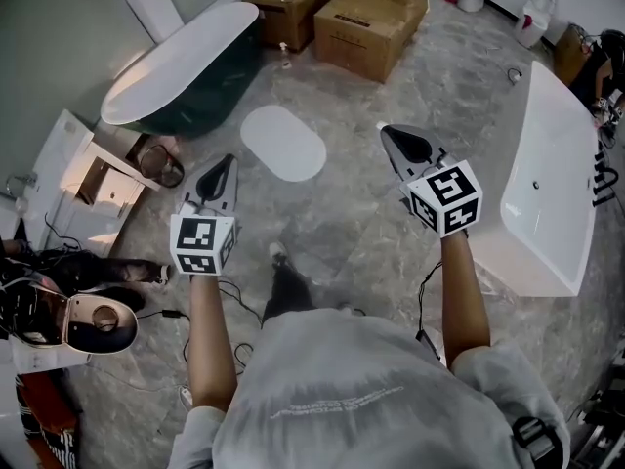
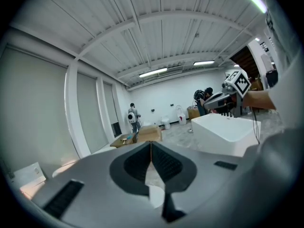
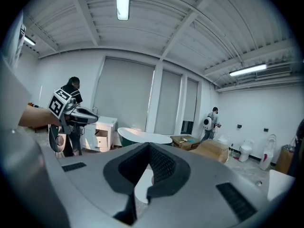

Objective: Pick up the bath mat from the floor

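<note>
The bath mat (image 1: 283,143), a white oval, lies flat on the grey marble floor ahead of me. My left gripper (image 1: 230,158) hovers just short of its near left edge, jaws together, holding nothing. My right gripper (image 1: 383,127) hangs to the right of the mat, apart from it, with its jaws also together and empty. In the left gripper view the left gripper (image 2: 151,143) has its pads meeting at the tip, and a white patch shows below them. The right gripper view shows the right gripper (image 3: 149,145) the same way.
A dark green bathtub (image 1: 181,66) stands left of the mat, and a white bathtub (image 1: 552,184) stands at the right. Cardboard boxes (image 1: 376,18) sit beyond the mat. A white cabinet (image 1: 88,179), a toilet (image 1: 98,325) and cables lie at the left. A person stands far back (image 3: 211,120).
</note>
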{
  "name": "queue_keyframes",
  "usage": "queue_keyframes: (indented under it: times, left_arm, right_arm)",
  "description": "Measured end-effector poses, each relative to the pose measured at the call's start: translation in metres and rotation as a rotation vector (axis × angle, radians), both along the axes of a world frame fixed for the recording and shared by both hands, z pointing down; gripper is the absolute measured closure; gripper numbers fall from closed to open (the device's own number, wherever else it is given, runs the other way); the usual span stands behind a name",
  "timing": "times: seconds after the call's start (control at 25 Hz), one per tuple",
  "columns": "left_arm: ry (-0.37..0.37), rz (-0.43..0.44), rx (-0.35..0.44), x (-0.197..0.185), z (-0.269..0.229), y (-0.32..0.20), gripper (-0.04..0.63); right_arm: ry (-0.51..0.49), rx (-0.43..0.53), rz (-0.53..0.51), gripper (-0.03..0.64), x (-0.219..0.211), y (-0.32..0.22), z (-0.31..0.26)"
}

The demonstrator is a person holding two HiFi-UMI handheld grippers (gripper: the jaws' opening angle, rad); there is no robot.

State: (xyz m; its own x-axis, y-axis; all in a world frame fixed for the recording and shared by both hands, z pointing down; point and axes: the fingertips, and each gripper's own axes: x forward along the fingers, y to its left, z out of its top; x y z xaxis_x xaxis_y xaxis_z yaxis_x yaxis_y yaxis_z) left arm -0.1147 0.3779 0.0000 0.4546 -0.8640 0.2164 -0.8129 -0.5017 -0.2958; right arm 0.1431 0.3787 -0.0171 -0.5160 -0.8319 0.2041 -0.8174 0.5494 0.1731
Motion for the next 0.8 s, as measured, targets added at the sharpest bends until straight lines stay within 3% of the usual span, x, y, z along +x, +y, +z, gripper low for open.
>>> queue_keyframes:
  times: [0.64, 0.8]
  left_arm:
    - [-0.019, 0.094, -0.074, -0.077, 0.024, -0.255, 0.577]
    - [-0.015, 0.124, -0.111, -0.087, 0.030, -0.299, 0.577]
  right_arm:
    - [0.054, -0.071, 0.119, 0.603, -0.068, -0.217, 0.011]
    - [0.078, -0.104, 0.143, 0.603, -0.081, -0.254, 0.014]
